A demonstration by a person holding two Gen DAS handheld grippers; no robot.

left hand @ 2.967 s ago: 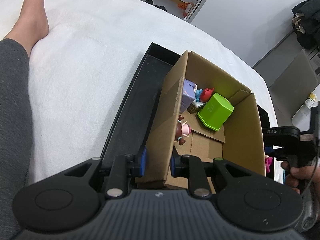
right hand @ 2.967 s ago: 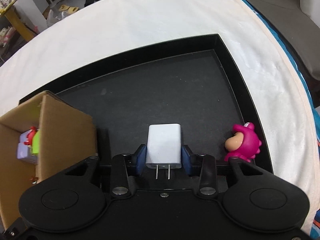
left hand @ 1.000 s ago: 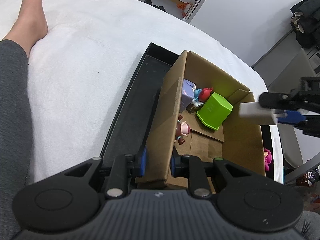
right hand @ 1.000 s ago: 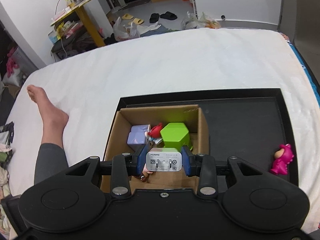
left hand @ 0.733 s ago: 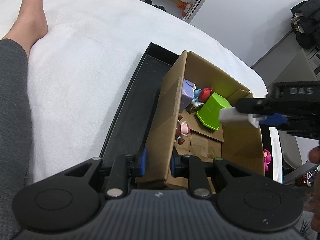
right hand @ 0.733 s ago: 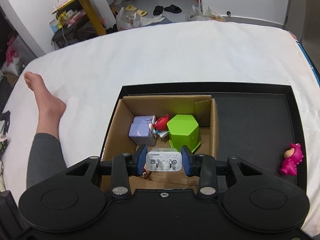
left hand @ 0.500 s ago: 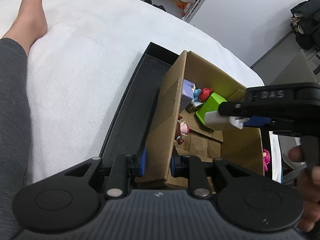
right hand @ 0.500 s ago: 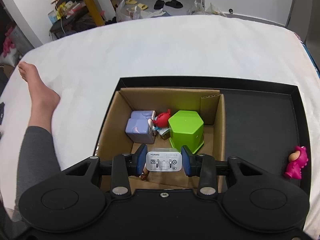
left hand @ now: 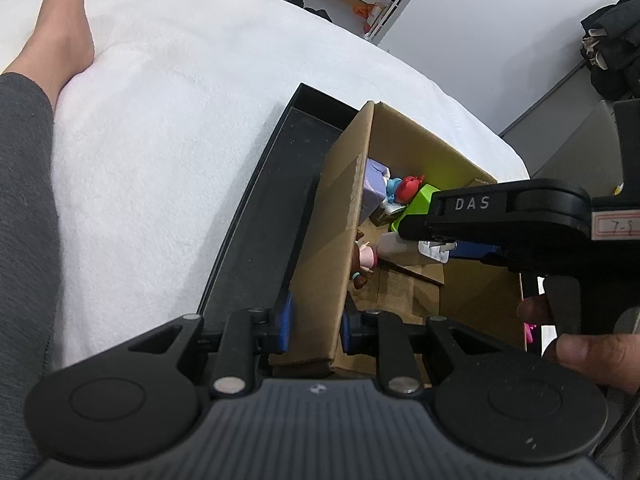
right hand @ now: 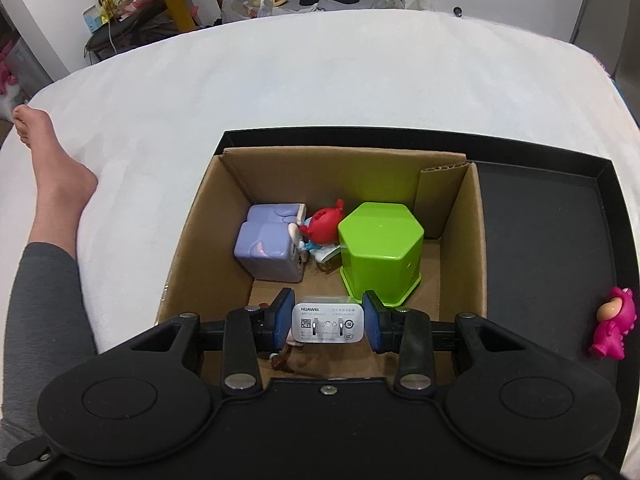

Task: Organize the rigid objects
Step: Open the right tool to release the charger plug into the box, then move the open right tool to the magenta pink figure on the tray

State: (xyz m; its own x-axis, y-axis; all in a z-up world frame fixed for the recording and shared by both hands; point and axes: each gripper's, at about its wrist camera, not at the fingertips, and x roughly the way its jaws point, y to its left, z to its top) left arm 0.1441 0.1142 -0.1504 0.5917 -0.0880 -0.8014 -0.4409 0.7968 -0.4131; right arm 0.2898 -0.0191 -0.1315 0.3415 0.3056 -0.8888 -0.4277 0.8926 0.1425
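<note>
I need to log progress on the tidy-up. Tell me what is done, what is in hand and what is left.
Done: a purple cube, a red figure and a green hexagonal container lie in the cardboard box.
In hand: the right hand-held gripper holds a white charger over the box, while the left hand-held gripper clamps the box wall.
Left: a pink figure stands on the black tray.

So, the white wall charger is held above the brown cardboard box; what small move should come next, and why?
Probably lower the right gripper a little, then open it. It grips the white wall charger over bare floor of the brown cardboard box, near the green hexagonal container, while the left gripper clamps the box wall.
</note>
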